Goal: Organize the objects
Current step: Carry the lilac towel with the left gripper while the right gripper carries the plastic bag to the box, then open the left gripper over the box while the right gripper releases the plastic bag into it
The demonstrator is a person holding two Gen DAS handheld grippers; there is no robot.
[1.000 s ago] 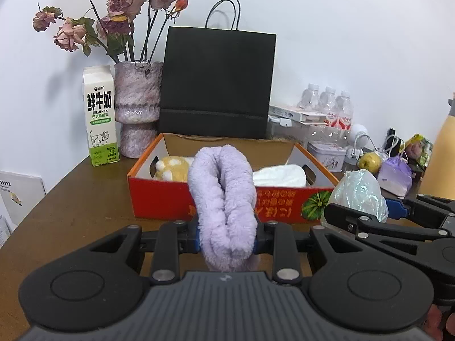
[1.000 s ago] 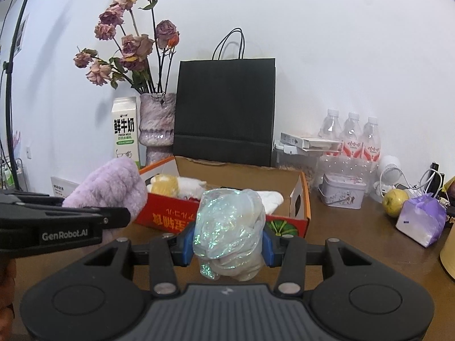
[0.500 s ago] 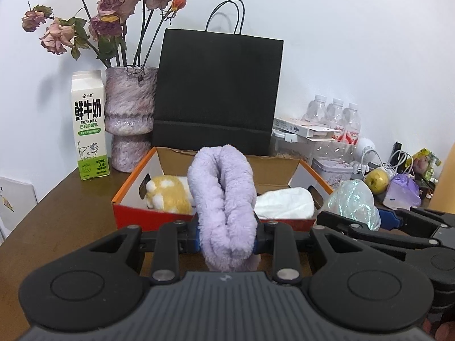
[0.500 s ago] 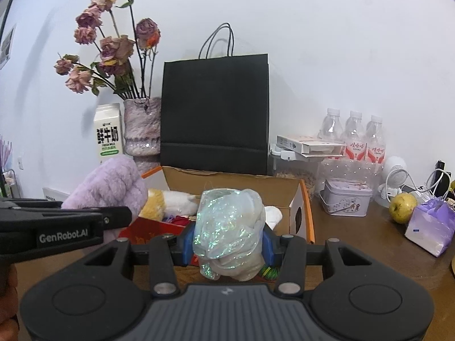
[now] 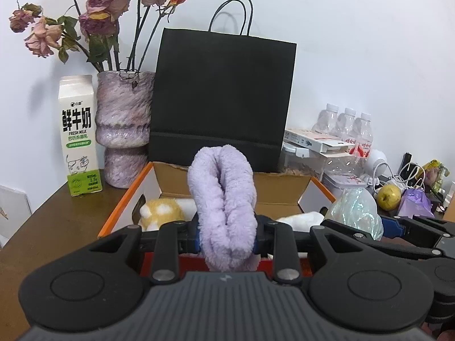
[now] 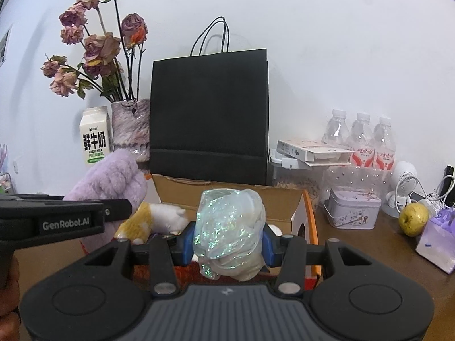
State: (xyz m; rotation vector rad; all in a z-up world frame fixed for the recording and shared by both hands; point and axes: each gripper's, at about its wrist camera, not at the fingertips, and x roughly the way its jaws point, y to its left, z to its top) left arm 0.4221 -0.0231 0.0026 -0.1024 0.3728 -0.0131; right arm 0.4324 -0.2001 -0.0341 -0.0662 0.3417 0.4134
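Am holding left gripper (image 5: 227, 234) clamped on purple towel (image 5: 223, 204), right gripper (image 6: 227, 241) clamped on shiny bag (image 6: 229, 227); am judging: lowering both inside cardboard box (image 5: 281, 187), releasing clear of plush toy (image 5: 160, 213).

Black bag (image 5: 221, 99) behind open box (image 5: 280, 190)

Fluffy purple cloth (image 5: 223, 199), iridescent glossy plastic wrap (image 6: 229, 227), matt cardboard box (image 5: 281, 187)

Plain white wall (image 5: 355, 42) fills the field from 9 to 3 o'clock behind a brown wooden table (image 5: 54, 224), evenly lit.
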